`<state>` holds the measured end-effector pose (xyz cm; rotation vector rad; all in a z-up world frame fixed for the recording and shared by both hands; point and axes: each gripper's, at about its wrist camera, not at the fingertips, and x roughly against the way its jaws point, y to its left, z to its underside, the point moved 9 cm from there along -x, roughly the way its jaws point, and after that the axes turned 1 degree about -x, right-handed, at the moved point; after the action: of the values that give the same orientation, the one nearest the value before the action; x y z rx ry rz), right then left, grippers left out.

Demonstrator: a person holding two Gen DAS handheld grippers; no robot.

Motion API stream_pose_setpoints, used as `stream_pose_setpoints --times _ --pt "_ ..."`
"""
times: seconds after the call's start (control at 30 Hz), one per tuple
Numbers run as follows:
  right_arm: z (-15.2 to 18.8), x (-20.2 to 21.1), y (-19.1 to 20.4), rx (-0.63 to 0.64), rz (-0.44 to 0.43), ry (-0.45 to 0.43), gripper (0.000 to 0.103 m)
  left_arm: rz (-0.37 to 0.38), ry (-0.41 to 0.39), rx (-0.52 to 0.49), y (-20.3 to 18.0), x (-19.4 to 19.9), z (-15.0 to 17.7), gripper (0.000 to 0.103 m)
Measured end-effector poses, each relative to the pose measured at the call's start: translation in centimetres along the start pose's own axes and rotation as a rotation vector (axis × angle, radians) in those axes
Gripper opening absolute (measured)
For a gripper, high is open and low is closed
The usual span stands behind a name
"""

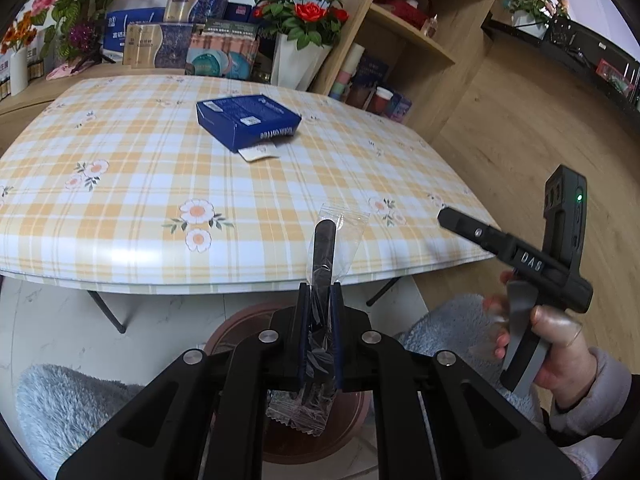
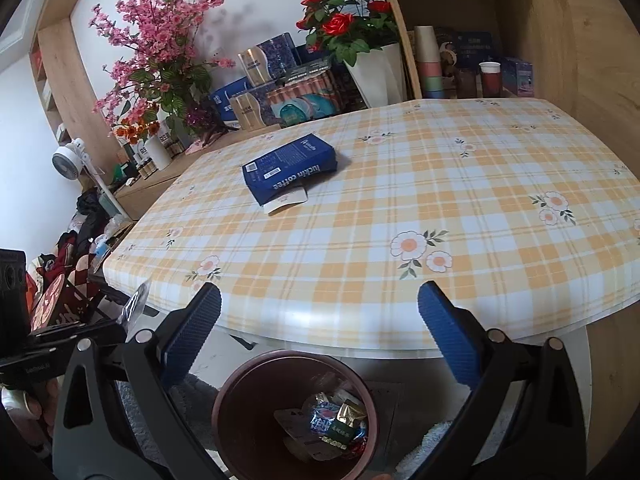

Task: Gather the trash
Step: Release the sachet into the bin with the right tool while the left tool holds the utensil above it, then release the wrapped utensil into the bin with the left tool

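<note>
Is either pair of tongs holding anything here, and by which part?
Left tongs pinch a clear plastic wrapper around its middle; right tongs are open and empty.

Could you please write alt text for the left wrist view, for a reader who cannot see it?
The left gripper is shut on a clear plastic wrapper above a brown bin at the table's near edge. A blue box lies on the checked tablecloth; the right gripper is at right.
</note>
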<state>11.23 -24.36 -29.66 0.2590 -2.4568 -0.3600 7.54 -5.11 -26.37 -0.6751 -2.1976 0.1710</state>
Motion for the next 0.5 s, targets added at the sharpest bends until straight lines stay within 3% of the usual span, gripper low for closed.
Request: stream_pose_setpoints --times 0.13,0.2,0.23,0.4,0.5 --pt "0.1 0.2 0.0 0.011 0.002 -0.004 0.097 -0.011 0.033 -0.009 0.0 -0.8 0.8 0.015" --pt "0.1 0.1 0.3 0.021 -0.001 -0.004 0.097 -0.014 0.057 -0.006 0.2 -1.3 1.2 0.032" --pt "0.2 0.1 0.4 0.023 -0.004 -0.001 0.097 -0.016 0.063 -0.002 0.4 -1.5 1.4 0.045" --pt "0.4 -0.1 0.6 0.011 -0.032 0.003 0.097 -0.034 0.064 0.025 1.2 -1.7 1.8 0.071" --pt "0.4 -0.1 0.6 0.016 -0.009 -0.008 0.097 -0.055 0.057 0.058 2.0 -1.6 1.6 0.092"
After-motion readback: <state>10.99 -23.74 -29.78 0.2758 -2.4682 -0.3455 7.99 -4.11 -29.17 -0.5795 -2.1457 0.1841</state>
